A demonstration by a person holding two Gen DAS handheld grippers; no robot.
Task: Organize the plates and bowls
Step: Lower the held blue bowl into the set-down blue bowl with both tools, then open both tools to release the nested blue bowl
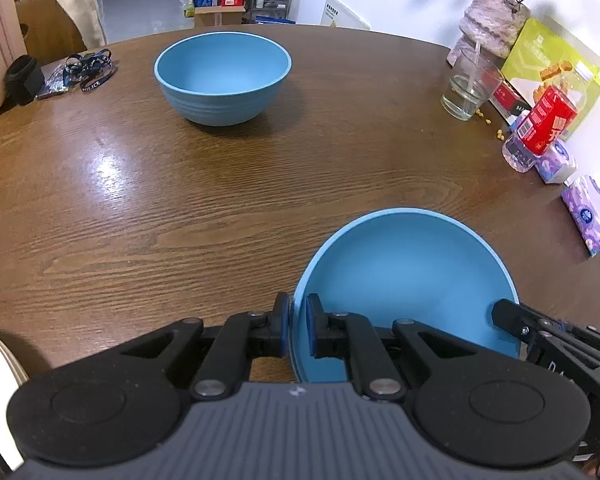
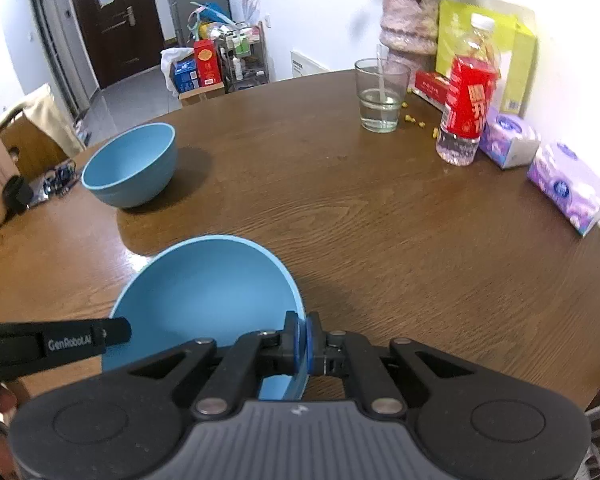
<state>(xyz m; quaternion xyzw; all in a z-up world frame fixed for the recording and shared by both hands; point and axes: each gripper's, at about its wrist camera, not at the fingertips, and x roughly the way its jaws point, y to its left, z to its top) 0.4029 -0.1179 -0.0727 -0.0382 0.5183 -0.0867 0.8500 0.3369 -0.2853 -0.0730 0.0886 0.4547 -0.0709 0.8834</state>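
Note:
A near blue bowl (image 1: 412,280) sits at the front of the round wooden table (image 1: 180,200). My left gripper (image 1: 298,326) is shut on its left rim, one finger inside and one outside. My right gripper (image 2: 303,340) is shut on its right rim; this bowl also shows in the right wrist view (image 2: 208,288). The right gripper's finger tip (image 1: 508,314) shows at the bowl's far side in the left wrist view. A second blue bowl (image 1: 223,78) stands upright and empty farther back; it also shows in the right wrist view (image 2: 130,166).
Along the right edge stand a glass (image 2: 380,96), a red-labelled bottle (image 2: 466,112), tissue packs (image 2: 568,188), a vase (image 2: 408,20) and a green box (image 2: 516,60). Lanyards and a dark pouch (image 1: 24,78) lie at the left. A chair (image 1: 56,20) stands behind.

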